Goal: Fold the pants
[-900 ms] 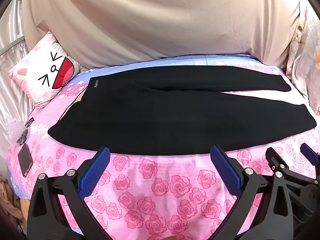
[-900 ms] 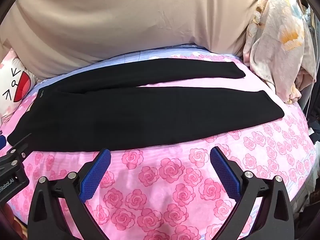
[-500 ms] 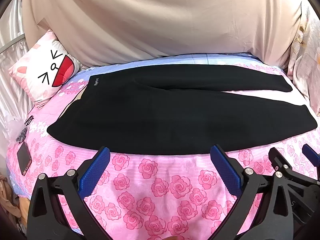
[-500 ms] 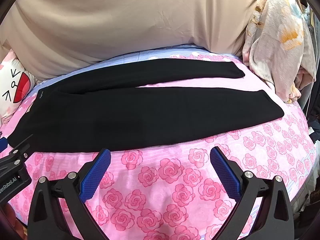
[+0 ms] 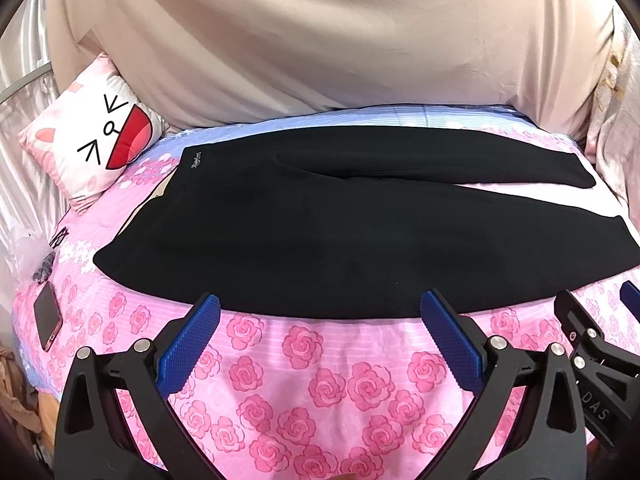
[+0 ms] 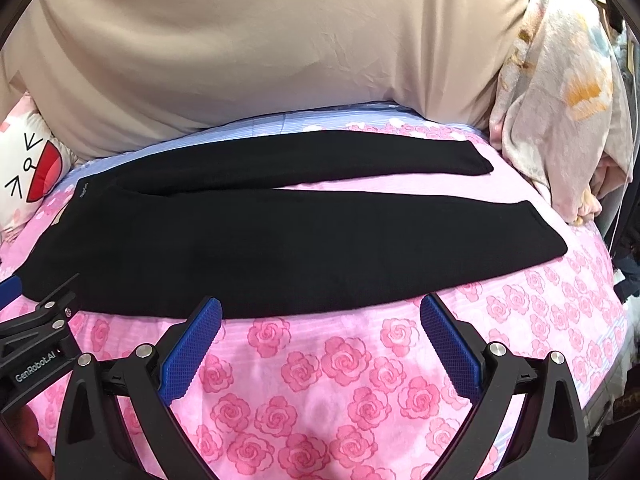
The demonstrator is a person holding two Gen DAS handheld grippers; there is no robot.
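At the left edge of the rose-print bedsheet (image 5: 320, 352), a cartoon-face pillow (image 5: 96, 148) and a phone (image 5: 47, 316) lay beside the black pants (image 5: 320, 236), spread flat with waistband left, legs right, the small waistband logo too blurred to read. The left gripper (image 5: 320, 314) and right gripper (image 6: 321, 316), the latter partly cut off in the left view, hung released and empty near the pants' closest edge. Almost nothing had changed since the earlier frames.

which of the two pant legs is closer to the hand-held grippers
The wider-looking front leg, whose long edge lies just beyond both open hand-held grippers, left and right. The other leg lies behind it, toward the beige cloth.
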